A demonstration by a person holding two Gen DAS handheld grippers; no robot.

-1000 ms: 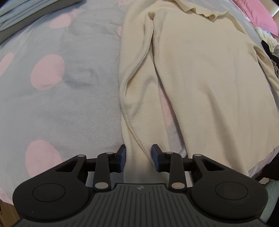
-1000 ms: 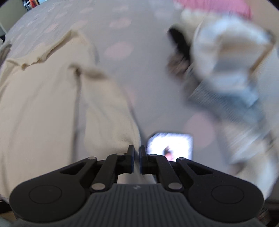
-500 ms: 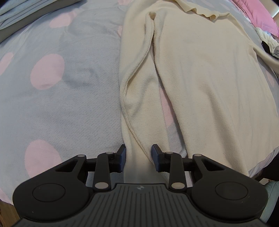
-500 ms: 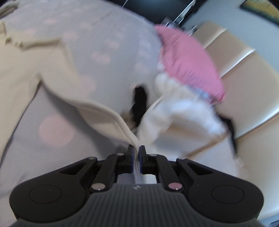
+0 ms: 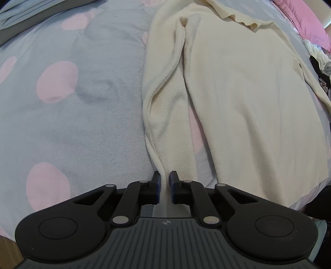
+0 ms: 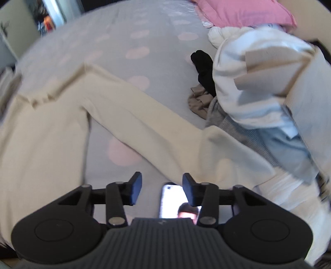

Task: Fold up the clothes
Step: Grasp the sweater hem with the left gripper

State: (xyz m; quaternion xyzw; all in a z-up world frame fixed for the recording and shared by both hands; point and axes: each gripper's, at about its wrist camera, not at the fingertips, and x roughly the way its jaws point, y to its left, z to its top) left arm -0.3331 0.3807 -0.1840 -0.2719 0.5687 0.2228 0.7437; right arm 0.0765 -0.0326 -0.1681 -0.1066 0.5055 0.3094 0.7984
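A cream sweater (image 5: pixel 248 93) lies flat on the bed, its collar at the far end. In the left wrist view its long sleeve (image 5: pixel 165 103) runs down beside the body to my left gripper (image 5: pixel 164 180), which is shut on the sleeve's end. In the right wrist view the other sleeve (image 6: pixel 144 124) stretches out sideways from the sweater's body (image 6: pixel 41 134) across the cover. My right gripper (image 6: pixel 162 182) hovers just short of that sleeve; its jaws are opening and no cloth is between them.
The bed has a grey cover with pink dots (image 5: pixel 82 124). A lit phone (image 6: pixel 171 198) lies under the right gripper. A pile of white, blue and grey clothes (image 6: pixel 258 93) with a black garment (image 6: pixel 203 68) sits to the right, a pink pillow (image 6: pixel 244 10) beyond it.
The left jaws have closed onto the sleeve's end. The right gripper has let go of the other sleeve, which now lies stretched out on the cover, and its jaws have spread.
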